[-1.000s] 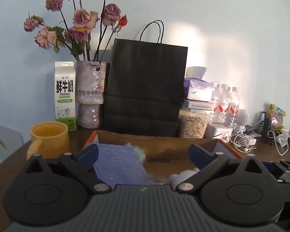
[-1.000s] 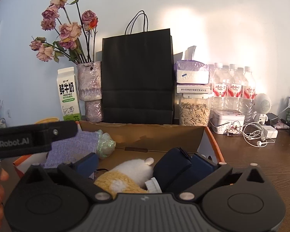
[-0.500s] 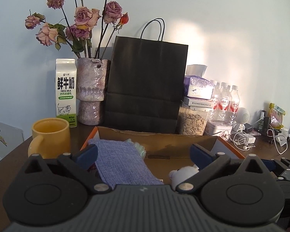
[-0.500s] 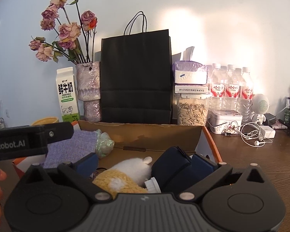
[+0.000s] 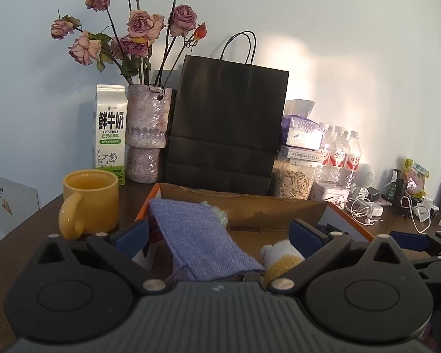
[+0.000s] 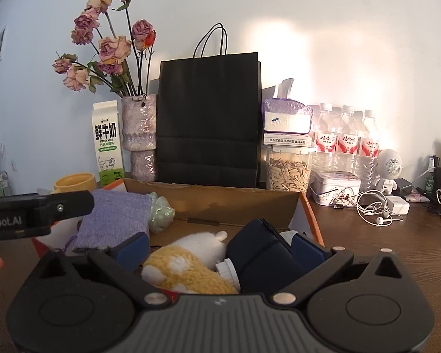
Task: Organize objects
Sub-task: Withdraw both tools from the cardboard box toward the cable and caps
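Right wrist view: the cardboard box (image 6: 250,203) fills frame centre, holding a plush toy (image 6: 188,259), a navy pouch (image 6: 261,253) touching it, and a purple cloth (image 6: 117,220) draped at the box's left. The right gripper (image 6: 220,247) hangs over them, jaws spread wide, gripping nothing. Left wrist view: the left gripper (image 5: 217,235) is equally released above the cloth, with a yellow mug (image 5: 89,203) at mid-left beside the box. Behind stands a black paper bag (image 5: 226,123); a milk carton (image 5: 109,131) sits at its left.
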A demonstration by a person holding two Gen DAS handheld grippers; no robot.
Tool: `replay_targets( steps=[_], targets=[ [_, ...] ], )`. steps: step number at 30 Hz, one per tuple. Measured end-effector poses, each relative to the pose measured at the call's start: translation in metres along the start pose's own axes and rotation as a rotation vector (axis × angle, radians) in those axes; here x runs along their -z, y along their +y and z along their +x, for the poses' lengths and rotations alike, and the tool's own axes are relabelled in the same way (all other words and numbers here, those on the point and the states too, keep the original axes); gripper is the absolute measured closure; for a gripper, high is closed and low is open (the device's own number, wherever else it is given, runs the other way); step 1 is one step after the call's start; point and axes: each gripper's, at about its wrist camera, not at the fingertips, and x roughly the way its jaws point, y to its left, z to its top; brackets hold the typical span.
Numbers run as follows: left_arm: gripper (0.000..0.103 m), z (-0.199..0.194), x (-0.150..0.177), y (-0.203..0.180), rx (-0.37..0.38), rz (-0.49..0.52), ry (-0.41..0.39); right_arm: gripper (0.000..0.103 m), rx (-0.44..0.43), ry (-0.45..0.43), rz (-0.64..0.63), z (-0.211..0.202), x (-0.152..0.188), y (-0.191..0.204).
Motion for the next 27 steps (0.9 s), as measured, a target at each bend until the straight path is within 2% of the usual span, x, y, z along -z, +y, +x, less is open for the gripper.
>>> replay_targets(
  steps=[7, 21, 27],
  targets=[
    [0.0, -0.015, 0.014, 0.006, -0.004, 0.005, 0.04, 0.0, -0.01, 0.007, -0.011, -0.021, 0.009, -0.002],
    [0.0, -0.051, 0.043, 0.005, 0.01, 0.034, 0.178, 0.0, -0.059, 0.115, -0.055, -0.056, 0.05, 0.0],
    [0.0, -0.061, 0.061, -0.004, 0.042, 0.106, 0.259, 0.008, -0.092, 0.116, -0.055, -0.066, 0.056, 0.005]
  ],
)
